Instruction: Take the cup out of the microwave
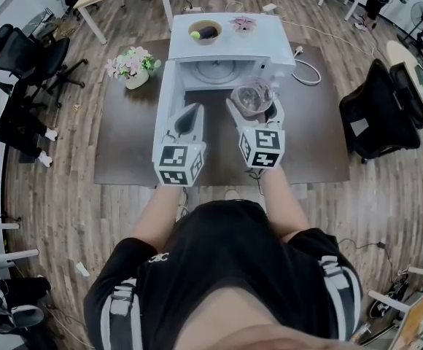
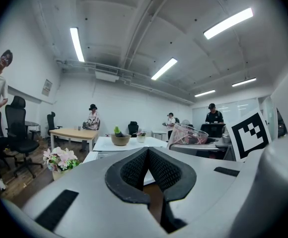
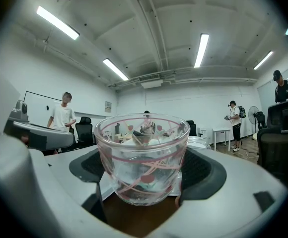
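Observation:
The white microwave (image 1: pixel 270 42) stands at the far edge of the brown table (image 1: pixel 124 152), its door (image 1: pixel 168 97) swung open to the left and its turntable (image 1: pixel 215 72) bare. A clear glass cup (image 1: pixel 251 97) with pink line patterns hangs just in front of the cavity, over the table. My right gripper (image 1: pixel 253 102) is shut on it; in the right gripper view the cup (image 3: pixel 143 155) fills the space between the black pads (image 3: pixel 206 172). My left gripper (image 1: pixel 189 115) hovers beside it, shut and empty, pads (image 2: pixel 166 170) touching. The cup (image 2: pixel 187 134) also shows in the left gripper view.
On the microwave top sit a bowl of fruit (image 1: pixel 205 32) and a small pink flower (image 1: pixel 242 23). A flower pot (image 1: pixel 133 66) stands on the table left of the door. A white cable (image 1: pixel 308 71) trails right. Black chairs (image 1: pixel 379 111) and several people ring the room.

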`<state>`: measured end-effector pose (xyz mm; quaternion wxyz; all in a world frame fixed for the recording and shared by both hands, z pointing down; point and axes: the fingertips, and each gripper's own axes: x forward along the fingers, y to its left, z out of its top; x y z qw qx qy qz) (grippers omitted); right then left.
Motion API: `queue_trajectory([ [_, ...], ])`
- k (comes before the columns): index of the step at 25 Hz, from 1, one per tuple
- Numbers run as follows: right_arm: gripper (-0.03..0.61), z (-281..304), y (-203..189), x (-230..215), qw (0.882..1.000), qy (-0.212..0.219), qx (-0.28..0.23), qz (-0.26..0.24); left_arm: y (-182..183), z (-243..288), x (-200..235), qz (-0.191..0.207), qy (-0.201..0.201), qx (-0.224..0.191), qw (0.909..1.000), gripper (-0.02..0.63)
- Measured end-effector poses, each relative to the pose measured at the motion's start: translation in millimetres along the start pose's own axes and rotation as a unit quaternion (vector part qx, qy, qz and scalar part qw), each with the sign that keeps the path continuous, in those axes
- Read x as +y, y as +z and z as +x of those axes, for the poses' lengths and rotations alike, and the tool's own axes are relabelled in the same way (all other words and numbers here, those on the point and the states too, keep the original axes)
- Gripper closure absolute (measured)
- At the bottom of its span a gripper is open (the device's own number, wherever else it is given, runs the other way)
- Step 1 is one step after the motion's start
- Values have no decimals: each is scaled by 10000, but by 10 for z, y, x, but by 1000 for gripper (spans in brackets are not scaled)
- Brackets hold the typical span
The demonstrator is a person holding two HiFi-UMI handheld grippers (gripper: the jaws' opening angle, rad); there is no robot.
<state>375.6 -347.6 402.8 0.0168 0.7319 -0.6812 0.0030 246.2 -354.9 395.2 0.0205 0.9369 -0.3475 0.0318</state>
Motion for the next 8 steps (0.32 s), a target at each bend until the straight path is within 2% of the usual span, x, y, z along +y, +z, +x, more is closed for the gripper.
queue_trajectory([
  [8,121,-27,27,-14,10000,38,-27,-15,27,-26,-43,24,25,-23,10000,612],
])
